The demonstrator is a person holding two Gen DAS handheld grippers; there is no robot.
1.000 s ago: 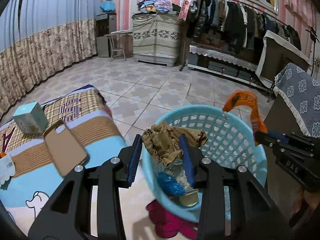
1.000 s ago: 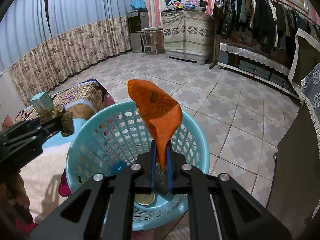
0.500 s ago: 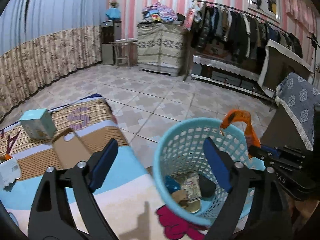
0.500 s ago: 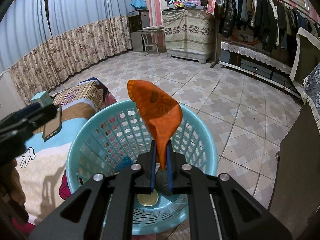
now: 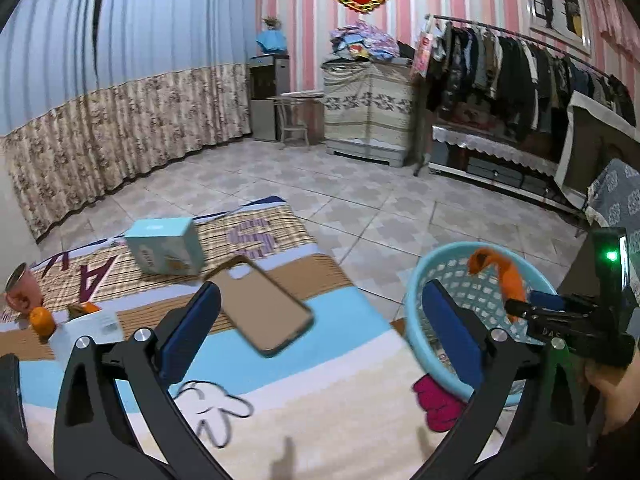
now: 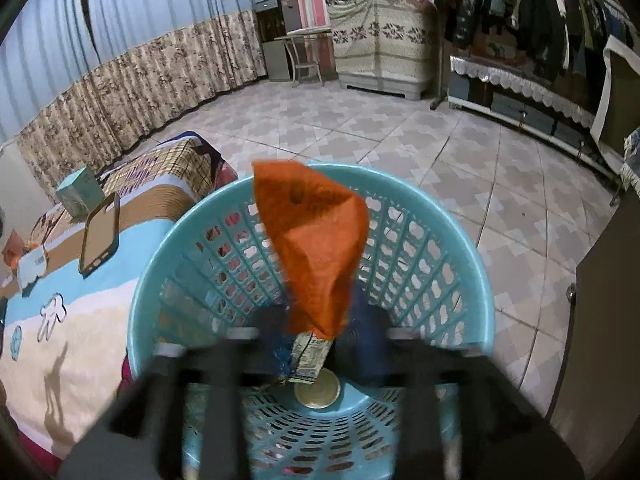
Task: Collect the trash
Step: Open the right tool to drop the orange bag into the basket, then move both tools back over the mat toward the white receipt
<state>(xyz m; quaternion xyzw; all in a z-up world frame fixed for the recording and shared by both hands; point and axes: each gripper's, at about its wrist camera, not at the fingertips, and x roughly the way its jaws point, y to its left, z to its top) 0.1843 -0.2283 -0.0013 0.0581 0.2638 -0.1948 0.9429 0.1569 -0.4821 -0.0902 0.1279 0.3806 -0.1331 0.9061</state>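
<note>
The light blue plastic basket (image 6: pixel 472 280) stands on the floor beside the bed, with a round gold lid (image 6: pixel 317 391) and printed wrappers inside. An orange wrapper (image 6: pixel 316 240) hangs over the basket's middle, between my right gripper's (image 6: pixel 316 328) motion-blurred fingers, which stand apart. In the left wrist view the basket (image 5: pixel 424 280) is at right with the orange wrapper (image 5: pixel 506 276) above it. My left gripper (image 5: pixel 320 332) is wide open and empty over the bed.
On the bed lie a brown phone case (image 5: pixel 260 304), a teal box (image 5: pixel 164 246), a pink cup (image 5: pixel 22 294), an orange fruit (image 5: pixel 42 320) and a white packet (image 5: pixel 86 330). A dark cabinet (image 6: pixel 608 320) stands at right. A clothes rack (image 5: pixel 520 68) lines the far wall.
My left gripper dropped the brown crumpled trash into the basket, opened wide and swung left over the bed. My right gripper's fingers have spread apart, and the orange wrapper now hangs loose between them.
</note>
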